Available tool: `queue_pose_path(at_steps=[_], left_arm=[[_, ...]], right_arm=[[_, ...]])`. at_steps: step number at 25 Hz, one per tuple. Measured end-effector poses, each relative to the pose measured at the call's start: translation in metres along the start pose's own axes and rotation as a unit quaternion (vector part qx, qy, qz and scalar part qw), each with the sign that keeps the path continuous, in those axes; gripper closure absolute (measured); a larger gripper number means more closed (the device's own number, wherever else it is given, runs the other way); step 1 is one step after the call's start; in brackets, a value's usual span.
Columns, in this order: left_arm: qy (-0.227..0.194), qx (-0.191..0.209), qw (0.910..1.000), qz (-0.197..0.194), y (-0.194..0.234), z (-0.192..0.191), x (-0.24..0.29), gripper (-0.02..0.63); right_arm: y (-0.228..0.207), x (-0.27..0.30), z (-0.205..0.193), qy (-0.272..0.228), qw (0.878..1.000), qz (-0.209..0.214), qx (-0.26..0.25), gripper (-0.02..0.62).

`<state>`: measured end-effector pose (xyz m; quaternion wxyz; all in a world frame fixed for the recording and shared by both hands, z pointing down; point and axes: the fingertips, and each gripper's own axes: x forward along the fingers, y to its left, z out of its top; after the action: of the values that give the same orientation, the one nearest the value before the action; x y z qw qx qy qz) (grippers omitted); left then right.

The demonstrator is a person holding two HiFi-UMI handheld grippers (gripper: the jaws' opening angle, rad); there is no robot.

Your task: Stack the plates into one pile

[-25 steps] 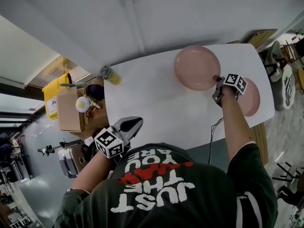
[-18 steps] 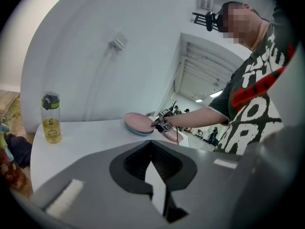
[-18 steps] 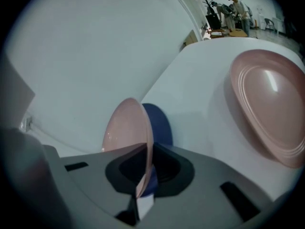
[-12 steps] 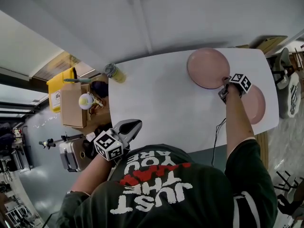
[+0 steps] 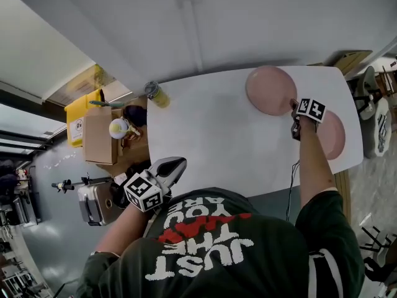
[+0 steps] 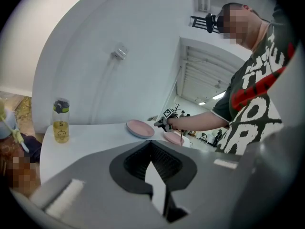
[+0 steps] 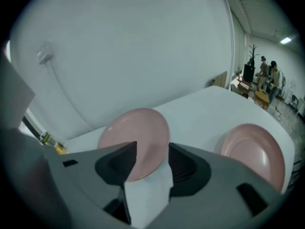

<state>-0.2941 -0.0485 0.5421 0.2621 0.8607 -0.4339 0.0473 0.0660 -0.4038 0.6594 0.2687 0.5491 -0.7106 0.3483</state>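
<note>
On the white table (image 5: 211,135), your two pink plates lie side by side, the farther plate (image 5: 270,90) and the edge plate (image 5: 335,138). Your right gripper's (image 7: 152,150) jaws have just been opening wide, with the farther plate's rim between them (let go, I judge), so nothing is stacked yet. Your left gripper (image 5: 178,164) is closed and empty.

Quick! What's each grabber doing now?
Left gripper: shut, empty.
Right gripper: jaws just opened, apart, with the pink plate rim between them, not gripped.

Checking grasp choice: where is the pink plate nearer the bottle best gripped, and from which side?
Probably the plate by its rim nearest the person, approached low from that side: it lies flat on the table, so only the raised edge offers a pinch.
</note>
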Motion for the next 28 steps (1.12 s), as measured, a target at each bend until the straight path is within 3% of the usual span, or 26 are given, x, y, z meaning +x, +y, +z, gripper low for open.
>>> queue_pose_path(at_steps=[2, 5, 8, 11, 16, 21, 25, 28], left_arm=[[-0.018, 0.003, 0.9998, -0.003, -0.004, 0.002, -0.016, 0.597], [-0.043, 0.001, 0.9989, -0.016, -0.013, -0.002, -0.042, 0.597], [-0.053, -0.001, 0.9981, -0.032, -0.029, -0.012, -0.064, 0.598], [-0.063, 0.002, 0.9969, -0.046, -0.046, -0.010, -0.065, 0.597], [-0.078, 0.013, 0.9962, -0.036, -0.089, 0.003, -0.022, 0.597], [-0.112, 0.023, 0.9933, 0.014, -0.133, 0.026, 0.072, 0.597], [-0.157, -0.024, 0.9856, 0.058, -0.175, 0.051, 0.146, 0.597], [-0.147, -0.002, 0.9859, 0.081, -0.200, 0.061, 0.179, 0.597]], right_arm=[[0.027, -0.035, -0.008, -0.038, 0.998, 0.049, -0.018, 0.400], [0.086, -0.095, -0.040, -0.074, 0.986, 0.144, -0.049, 0.407], [0.143, -0.158, -0.083, -0.089, 0.965, 0.230, -0.087, 0.529], [0.168, -0.210, -0.107, -0.097, 0.947, 0.282, -0.117, 0.572], [0.140, -0.262, -0.097, -0.125, 0.922, 0.328, -0.165, 0.581], [0.078, -0.272, -0.050, -0.152, 0.885, 0.387, -0.211, 0.583], [0.040, -0.267, -0.026, -0.126, 0.856, 0.427, -0.263, 0.583], [0.030, -0.270, -0.031, -0.110, 0.833, 0.459, -0.289, 0.583]])
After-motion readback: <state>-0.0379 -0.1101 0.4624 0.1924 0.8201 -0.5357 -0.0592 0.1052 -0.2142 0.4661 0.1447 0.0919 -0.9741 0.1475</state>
